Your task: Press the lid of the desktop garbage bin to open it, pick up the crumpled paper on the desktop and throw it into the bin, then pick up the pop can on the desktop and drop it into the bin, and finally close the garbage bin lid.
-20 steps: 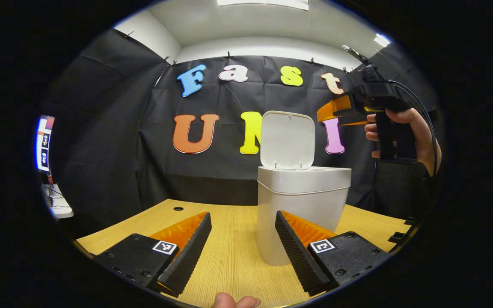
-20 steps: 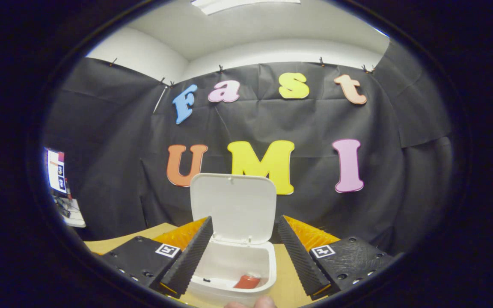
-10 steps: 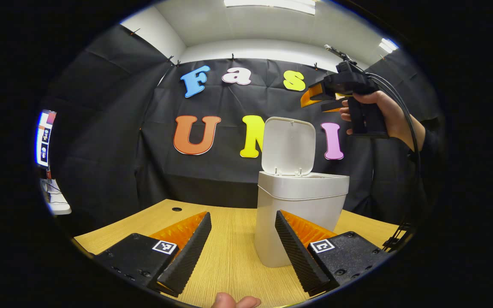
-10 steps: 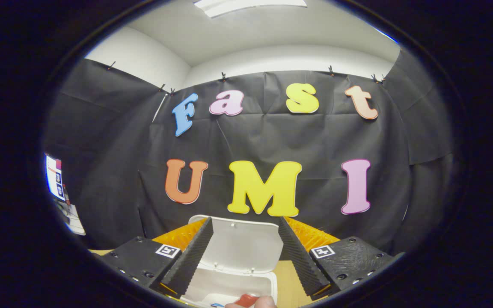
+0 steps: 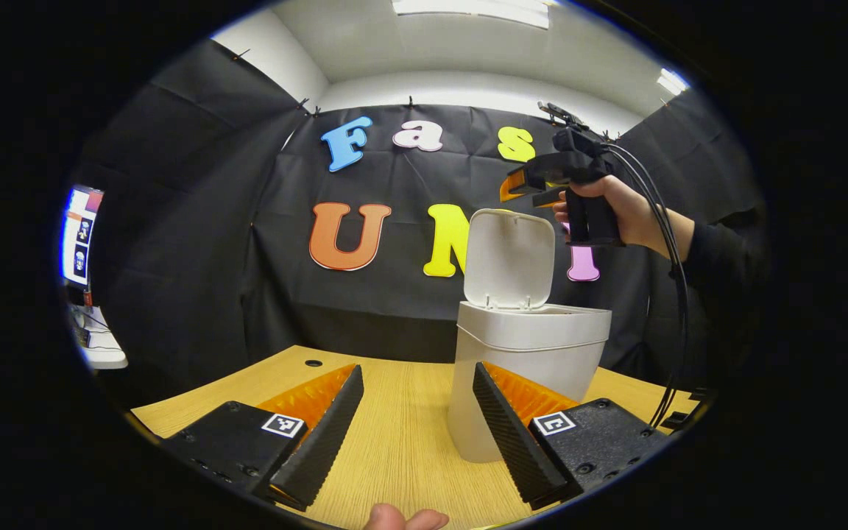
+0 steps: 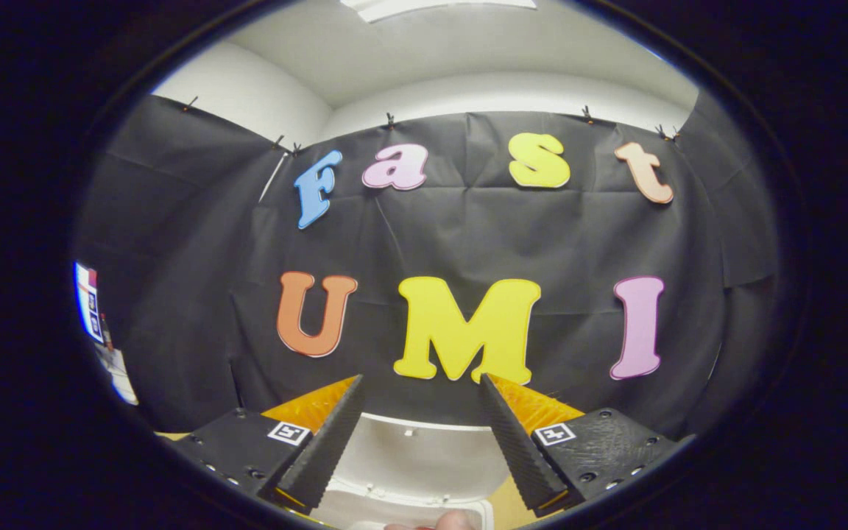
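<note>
The right hand-held gripper [image 5: 523, 185] is hovering released above the bin's [image 5: 534, 353] upright lid [image 5: 510, 258]; the left hand-held gripper [image 5: 413, 401] is waiting released over the desk [image 5: 394, 434].

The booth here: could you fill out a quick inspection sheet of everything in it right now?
Surface: wooden desktop, small round hole near its far edge.
Job's things: white garbage bin upright, lid raised; contents hidden.
Clutter: nothing seen.
Grippers: left gripper open, low over the desktop; right gripper open, held by a hand above the lid's top edge.
Cables: black cables hang from the right gripper.
Surroundings: black cloth wall, ceiling lights, a screen at left.
</note>
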### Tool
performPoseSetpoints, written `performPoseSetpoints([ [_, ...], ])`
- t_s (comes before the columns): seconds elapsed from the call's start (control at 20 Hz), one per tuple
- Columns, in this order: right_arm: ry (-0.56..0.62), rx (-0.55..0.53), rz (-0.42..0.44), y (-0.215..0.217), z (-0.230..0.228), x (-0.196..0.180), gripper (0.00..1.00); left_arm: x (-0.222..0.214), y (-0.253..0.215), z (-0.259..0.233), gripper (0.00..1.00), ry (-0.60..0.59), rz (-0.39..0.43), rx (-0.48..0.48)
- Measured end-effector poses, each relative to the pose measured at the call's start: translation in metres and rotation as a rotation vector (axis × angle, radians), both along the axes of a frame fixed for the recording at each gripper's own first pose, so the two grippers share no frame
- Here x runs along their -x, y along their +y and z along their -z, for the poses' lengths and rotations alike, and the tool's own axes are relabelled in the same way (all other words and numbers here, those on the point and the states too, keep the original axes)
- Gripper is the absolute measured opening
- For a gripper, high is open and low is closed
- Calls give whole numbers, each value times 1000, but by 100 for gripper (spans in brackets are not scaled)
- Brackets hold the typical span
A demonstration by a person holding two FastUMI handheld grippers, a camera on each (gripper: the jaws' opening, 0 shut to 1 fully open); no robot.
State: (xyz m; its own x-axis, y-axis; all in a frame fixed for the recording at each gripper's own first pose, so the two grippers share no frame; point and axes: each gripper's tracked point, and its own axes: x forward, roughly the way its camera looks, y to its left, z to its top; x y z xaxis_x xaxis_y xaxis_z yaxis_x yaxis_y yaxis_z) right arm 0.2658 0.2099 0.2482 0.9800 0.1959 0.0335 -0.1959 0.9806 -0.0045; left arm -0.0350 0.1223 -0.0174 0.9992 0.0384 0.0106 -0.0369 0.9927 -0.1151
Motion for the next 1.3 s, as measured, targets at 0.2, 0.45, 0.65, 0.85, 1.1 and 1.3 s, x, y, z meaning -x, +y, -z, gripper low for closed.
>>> performPoseSetpoints([
  [0.2,15,-30,13,-4,3,-7,94,1,6,0,97,4,-16,-8],
  [0.45,41,-45,7,0,10,-10,95,2,2,0,97,0,-11,-14],
  [0.65,75,-57,0,-1,17,-11,98,2,0,-2,97,-3,0,-9],
  [0.85,99,-48,-1,-1,21,5,94,1,1,0,97,-4,-6,-14],
  [1.1,138,-42,-42,-2,34,45,97,1,-3,3,97,4,-4,-17],
  [1.3,211,-43,-95,-3,68,81,96,0,-10,0,97,-5,6,-30],
])
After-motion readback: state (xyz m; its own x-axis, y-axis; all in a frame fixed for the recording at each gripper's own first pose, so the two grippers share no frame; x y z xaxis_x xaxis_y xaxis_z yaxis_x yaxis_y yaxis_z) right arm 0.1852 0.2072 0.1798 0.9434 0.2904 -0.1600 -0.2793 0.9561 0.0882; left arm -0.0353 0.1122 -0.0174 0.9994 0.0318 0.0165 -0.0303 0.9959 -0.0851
